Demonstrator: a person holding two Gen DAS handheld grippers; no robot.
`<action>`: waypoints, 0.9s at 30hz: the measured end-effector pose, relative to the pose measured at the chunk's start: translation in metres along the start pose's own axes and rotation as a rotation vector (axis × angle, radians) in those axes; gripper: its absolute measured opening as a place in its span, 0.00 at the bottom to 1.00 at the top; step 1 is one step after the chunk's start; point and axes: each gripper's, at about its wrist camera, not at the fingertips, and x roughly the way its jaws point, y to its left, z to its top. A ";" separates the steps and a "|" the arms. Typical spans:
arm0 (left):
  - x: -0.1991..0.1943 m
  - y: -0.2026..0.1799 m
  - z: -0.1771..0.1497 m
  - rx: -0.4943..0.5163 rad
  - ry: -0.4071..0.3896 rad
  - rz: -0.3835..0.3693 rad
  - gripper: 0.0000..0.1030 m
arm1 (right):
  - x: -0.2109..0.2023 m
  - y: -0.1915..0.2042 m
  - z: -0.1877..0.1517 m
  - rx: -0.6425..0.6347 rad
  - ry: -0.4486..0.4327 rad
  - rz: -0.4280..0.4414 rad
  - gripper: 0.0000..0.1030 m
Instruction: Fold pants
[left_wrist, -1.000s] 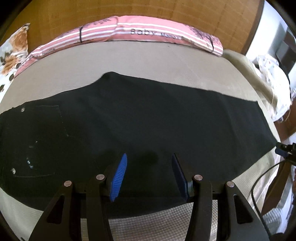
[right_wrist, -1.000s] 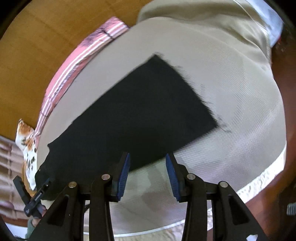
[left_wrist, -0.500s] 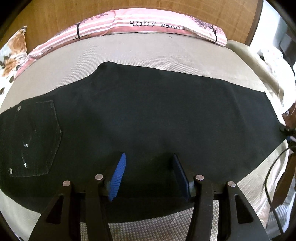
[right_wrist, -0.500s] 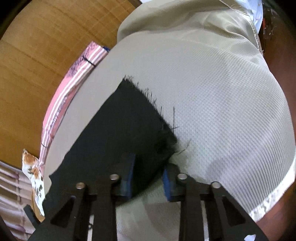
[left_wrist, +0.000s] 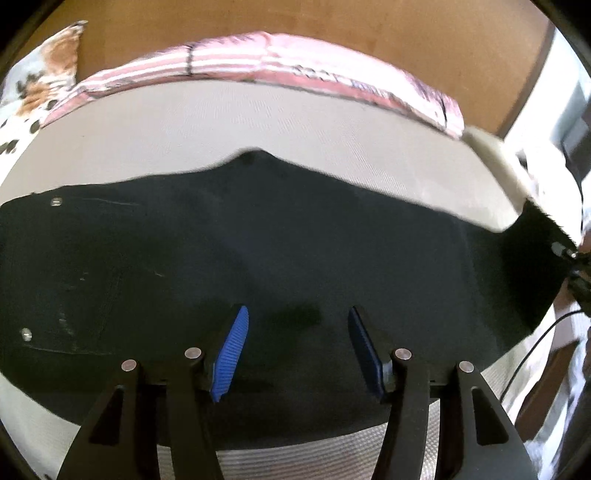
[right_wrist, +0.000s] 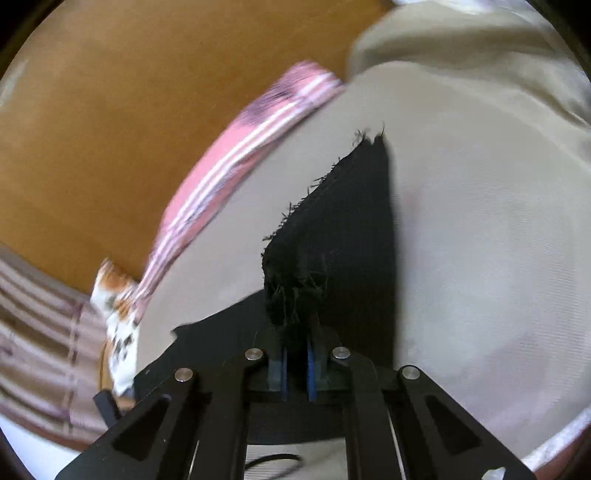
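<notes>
Black pants (left_wrist: 258, 240) lie flat across the beige bed sheet (left_wrist: 258, 122), back pocket at the left, leg end at the right. My left gripper (left_wrist: 297, 314) hovers open just above the middle of the pants near their front edge, nothing between its blue pads. In the right wrist view my right gripper (right_wrist: 296, 349) is closing its jaws on the frayed hem of the pants (right_wrist: 351, 229), with the cloth pinched between the pads. That leg end is lifted off the sheet (right_wrist: 480, 221) and hangs up from the jaws. The raised hem (left_wrist: 539, 229) shows at the right edge.
A pink striped pillow (left_wrist: 295, 62) lies along the far side of the bed against a wooden headboard (left_wrist: 258, 22). A floral pillow (left_wrist: 40, 81) sits at the far left. A beige cushion (left_wrist: 491, 155) and a cable (left_wrist: 532, 350) are at the right edge.
My right gripper went from open beside the leg end to shut on the frayed hem and raised it off the sheet. The left gripper shifted a little over the pants and stayed open.
</notes>
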 end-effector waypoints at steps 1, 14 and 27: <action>-0.008 0.009 0.004 -0.027 -0.016 -0.003 0.56 | 0.015 0.019 -0.001 -0.036 0.027 0.022 0.08; -0.059 0.102 -0.003 -0.229 -0.062 0.003 0.56 | 0.167 0.173 -0.109 -0.366 0.400 0.152 0.08; -0.044 0.100 -0.006 -0.241 0.035 -0.136 0.56 | 0.183 0.193 -0.173 -0.632 0.538 0.058 0.41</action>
